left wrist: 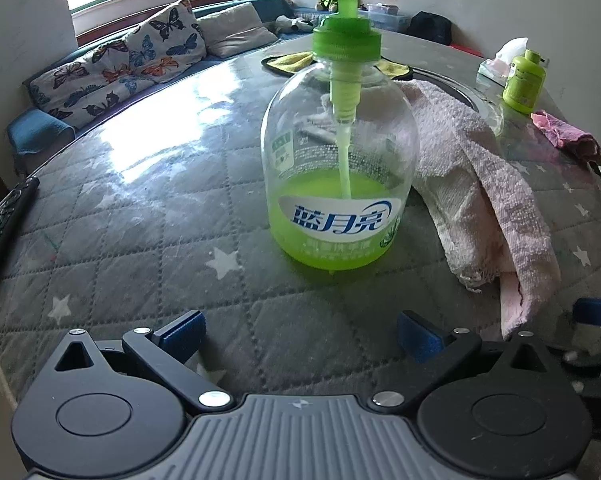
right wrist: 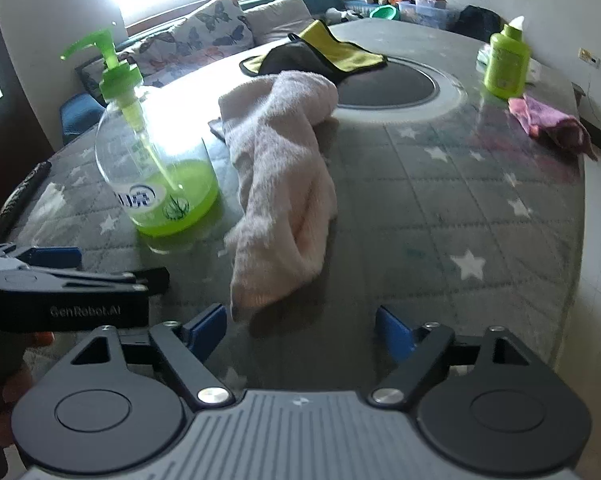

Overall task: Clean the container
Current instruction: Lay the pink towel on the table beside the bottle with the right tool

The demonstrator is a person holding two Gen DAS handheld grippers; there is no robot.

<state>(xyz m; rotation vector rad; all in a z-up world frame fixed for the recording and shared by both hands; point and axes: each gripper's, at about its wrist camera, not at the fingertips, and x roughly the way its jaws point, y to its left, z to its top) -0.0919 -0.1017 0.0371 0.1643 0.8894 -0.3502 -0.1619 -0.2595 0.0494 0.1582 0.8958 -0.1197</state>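
Note:
A clear pump bottle [left wrist: 338, 184] with a green pump and green liquid in its bottom third stands upright on the round table [left wrist: 140, 216]. My left gripper [left wrist: 300, 336] is open and empty, just short of the bottle. A pale pink towel [left wrist: 488, 204] lies crumpled right of the bottle. In the right wrist view the bottle [right wrist: 156, 168] stands at the left and the towel [right wrist: 280, 184] lies straight ahead. My right gripper [right wrist: 300, 332] is open and empty, close to the towel's near end. The left gripper [right wrist: 72, 276] shows at the left edge.
A yellow and black cloth [right wrist: 324, 54] lies at the table's far side beside a round dark inset [right wrist: 388, 88]. A small green bottle [right wrist: 506, 62] and a magenta rag [right wrist: 548, 120] sit at the right. A sofa with cushions [left wrist: 132, 60] is behind.

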